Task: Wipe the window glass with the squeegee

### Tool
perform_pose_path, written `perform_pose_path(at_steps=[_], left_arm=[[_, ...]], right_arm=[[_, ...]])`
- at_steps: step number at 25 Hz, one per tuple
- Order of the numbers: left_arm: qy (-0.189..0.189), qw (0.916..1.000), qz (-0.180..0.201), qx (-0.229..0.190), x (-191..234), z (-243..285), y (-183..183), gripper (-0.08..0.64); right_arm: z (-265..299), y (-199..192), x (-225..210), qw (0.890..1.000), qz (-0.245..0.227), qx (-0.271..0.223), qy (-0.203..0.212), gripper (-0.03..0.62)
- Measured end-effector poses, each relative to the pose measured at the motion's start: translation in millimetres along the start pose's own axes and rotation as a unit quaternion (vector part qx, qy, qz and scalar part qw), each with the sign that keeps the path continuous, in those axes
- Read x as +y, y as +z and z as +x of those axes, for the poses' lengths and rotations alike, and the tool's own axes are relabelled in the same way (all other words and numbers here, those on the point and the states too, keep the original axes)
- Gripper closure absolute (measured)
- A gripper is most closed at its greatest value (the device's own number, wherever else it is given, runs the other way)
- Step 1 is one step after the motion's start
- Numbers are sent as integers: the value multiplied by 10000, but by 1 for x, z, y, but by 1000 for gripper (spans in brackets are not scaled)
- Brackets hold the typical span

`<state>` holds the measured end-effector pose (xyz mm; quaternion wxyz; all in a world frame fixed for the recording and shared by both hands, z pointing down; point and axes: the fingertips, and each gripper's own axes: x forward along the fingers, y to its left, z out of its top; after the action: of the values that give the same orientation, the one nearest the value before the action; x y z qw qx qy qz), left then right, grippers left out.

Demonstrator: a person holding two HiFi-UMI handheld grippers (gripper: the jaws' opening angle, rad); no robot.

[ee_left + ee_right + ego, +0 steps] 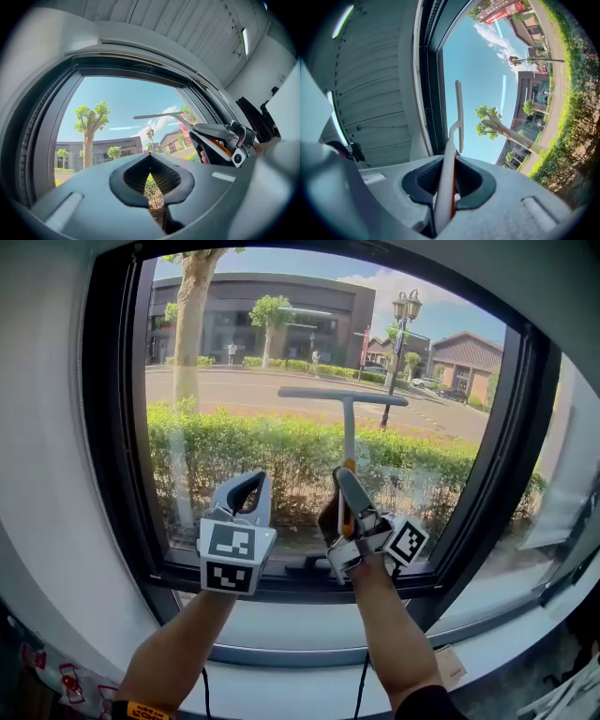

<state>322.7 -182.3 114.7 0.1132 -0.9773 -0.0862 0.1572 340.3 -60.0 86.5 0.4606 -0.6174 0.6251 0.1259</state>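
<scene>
We are pinching the squeegee (347, 418) by its handle in our right hand-held gripper (447, 183), holding its blade up against the window glass (272, 352) at mid-pane. Our left hand-held gripper (150, 177) is hovering just beside it, jaws pressed together on nothing.

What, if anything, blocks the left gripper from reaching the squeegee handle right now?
Nothing visible, so probably yes. The left gripper, jaws together and empty, sits beside the right gripper, which clamps the squeegee handle. Bare shaft shows above that grip; the left jaws would need opening first.
</scene>
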Motion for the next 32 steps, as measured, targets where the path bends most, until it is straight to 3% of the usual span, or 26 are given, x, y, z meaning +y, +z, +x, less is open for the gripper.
perform_pose_path(at_steps=[10, 18, 24, 32], left_arm=[[-67, 9994, -230, 260, 4, -35, -44, 545], [91, 9995, -223, 209, -3, -29, -38, 545], [25, 9996, -161, -244, -34, 7, 10, 545], [253, 9972, 385, -584, -54, 64, 85, 545]], right_arm=[[-30, -23, -10, 9993, 61, -150, -345, 551], [-38, -18, -10, 9996, -51, 11, -294, 551], [-28, 38, 14, 9992, -356, 80, 137, 551], [24, 144, 61, 9914, -918, 95, 932, 551]])
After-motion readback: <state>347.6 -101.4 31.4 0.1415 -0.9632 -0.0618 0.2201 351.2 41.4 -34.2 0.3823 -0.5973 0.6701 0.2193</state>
